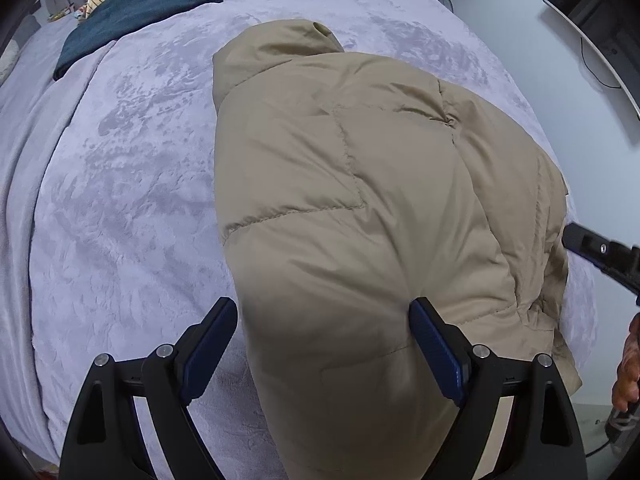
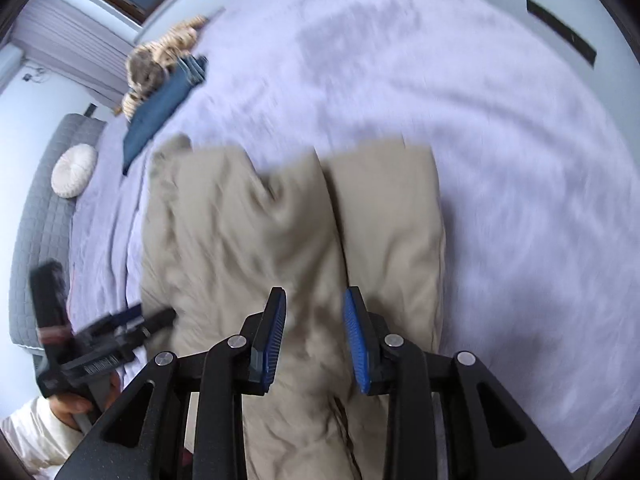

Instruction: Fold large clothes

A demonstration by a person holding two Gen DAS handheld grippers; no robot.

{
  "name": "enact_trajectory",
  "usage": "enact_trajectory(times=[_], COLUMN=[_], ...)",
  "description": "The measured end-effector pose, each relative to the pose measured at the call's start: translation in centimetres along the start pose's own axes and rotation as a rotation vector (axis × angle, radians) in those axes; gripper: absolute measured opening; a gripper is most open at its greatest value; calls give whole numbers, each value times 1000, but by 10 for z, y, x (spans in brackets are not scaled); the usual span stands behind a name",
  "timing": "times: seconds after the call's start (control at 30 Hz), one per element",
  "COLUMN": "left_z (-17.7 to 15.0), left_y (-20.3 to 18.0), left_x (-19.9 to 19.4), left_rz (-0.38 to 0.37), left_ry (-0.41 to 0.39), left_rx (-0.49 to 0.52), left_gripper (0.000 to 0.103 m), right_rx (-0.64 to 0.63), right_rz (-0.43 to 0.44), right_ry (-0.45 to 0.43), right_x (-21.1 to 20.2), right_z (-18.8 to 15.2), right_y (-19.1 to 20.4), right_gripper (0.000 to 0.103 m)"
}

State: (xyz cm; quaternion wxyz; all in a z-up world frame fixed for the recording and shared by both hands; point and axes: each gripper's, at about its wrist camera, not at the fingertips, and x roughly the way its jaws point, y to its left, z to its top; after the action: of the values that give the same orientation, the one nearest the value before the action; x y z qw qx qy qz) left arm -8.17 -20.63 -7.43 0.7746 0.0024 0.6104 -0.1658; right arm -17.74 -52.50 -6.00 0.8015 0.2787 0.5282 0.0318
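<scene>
Beige padded jacket [image 1: 360, 200] on the lilac blanket [image 1: 120, 200] — both grippers' fingers apart, gripping nothing.

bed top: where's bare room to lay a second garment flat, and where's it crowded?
Free: the lavender blanket between the tan puffer jacket and the folded jeans, and the wide stretch beyond and to the jacket's other side in the right wrist view. Crowded: the far corner with the jeans and plush toy; the jacket fills the near edge.
</scene>
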Motion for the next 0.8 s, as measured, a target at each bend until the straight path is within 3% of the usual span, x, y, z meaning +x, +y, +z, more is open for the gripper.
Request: enact_trajectory(times=[0.07, 0.2, 0.33, 0.6, 0.8], left_z=[0, 1, 2, 3, -2], left_y=[0, -2, -4, -5, -1], left_x=[1, 0, -1, -12, -19], left_rz=[6, 22, 40, 64, 39], left_ry=[0, 2, 8, 8, 13], left_rx=[-9, -22, -19, 4, -12], left_gripper=[89, 95, 96, 96, 96], right_rx=[-35, -30, 32, 41, 55], right_rz=[-11, -68, -42, -29, -32], right_ry=[-17, 100, 157, 157, 147], right_x=[4, 53, 77, 48, 22], right_z=[18, 34, 31, 19, -3], right_y=[9, 4, -19, -13, -7], right_gripper=[33, 33, 33, 36, 46])
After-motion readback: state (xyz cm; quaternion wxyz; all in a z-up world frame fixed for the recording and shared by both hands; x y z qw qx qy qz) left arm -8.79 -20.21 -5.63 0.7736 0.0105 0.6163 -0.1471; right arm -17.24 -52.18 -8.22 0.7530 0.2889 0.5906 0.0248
